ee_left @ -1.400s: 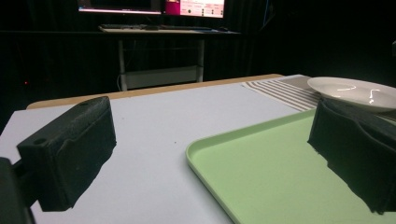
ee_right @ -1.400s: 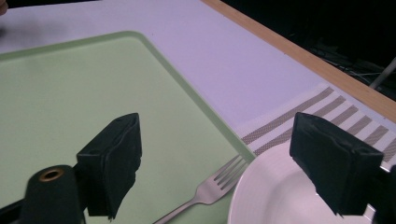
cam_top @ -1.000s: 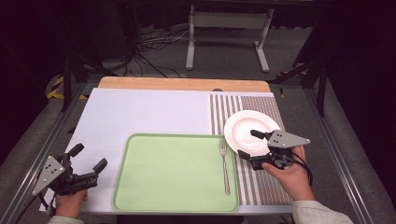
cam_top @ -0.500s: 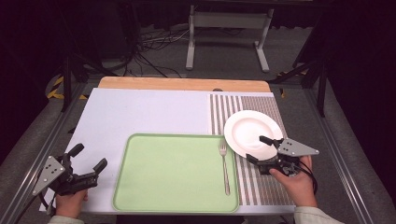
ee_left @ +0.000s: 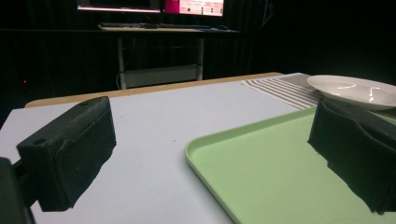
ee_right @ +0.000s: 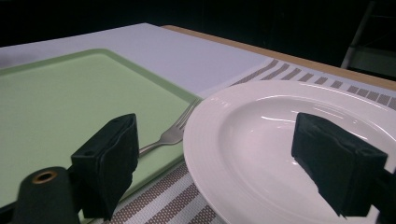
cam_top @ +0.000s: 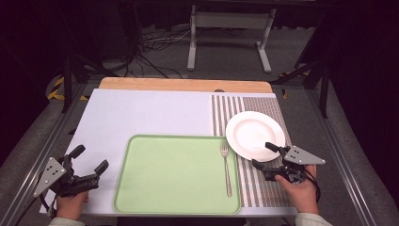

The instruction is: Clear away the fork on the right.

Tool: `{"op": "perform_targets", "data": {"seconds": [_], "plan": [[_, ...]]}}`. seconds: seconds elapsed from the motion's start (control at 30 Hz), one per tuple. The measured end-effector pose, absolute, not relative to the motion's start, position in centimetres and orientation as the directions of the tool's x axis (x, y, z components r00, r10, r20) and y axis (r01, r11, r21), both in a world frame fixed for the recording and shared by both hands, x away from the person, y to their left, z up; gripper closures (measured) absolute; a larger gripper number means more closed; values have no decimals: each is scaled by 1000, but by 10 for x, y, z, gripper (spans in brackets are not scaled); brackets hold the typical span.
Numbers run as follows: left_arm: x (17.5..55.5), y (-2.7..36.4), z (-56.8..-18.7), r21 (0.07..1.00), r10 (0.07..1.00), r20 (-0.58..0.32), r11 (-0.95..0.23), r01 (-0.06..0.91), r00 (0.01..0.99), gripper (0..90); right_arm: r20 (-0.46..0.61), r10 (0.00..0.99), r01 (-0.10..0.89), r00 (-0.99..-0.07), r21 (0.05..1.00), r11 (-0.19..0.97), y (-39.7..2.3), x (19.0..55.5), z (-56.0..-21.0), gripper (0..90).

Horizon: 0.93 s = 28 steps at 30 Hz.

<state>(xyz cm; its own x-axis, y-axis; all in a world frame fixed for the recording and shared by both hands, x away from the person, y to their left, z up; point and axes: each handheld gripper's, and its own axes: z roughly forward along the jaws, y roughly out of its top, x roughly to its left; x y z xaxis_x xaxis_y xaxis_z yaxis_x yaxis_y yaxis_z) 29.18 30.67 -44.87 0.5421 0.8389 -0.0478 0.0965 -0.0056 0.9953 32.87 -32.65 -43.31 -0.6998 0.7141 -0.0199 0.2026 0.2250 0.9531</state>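
A white plate (cam_top: 255, 135) sits just right of the green tray (cam_top: 176, 174). The right gripper (cam_top: 263, 155), wide open and empty, straddles its near rim. The plate looks rigid, glossy, breakable; grip the rim.

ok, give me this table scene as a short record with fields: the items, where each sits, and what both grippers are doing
plate: white, empty, on the striped placemat
fork: lying along the right edge of the green tray
right gripper: jaws open, straddling the plate's near rim, nothing gripped
left gripper: jaws open, empty, beside the tray's left edge
table: pale surface
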Motion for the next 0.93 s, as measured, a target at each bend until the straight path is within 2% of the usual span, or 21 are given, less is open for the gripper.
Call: {"op": "perform_targets", "data": {"seconds": [0.5, 0.93], "plan": [[296, 309, -457, 994, 841, -42, -21, 111, 540, 14, 9, 747, 249, -664, 945, 210, -338, 320, -452, 156], [296, 310, -459, 993, 843, -48, -17, 117, 535, 13, 14, 755, 253, -655, 946, 202, -338, 321, -451, 150]]}}
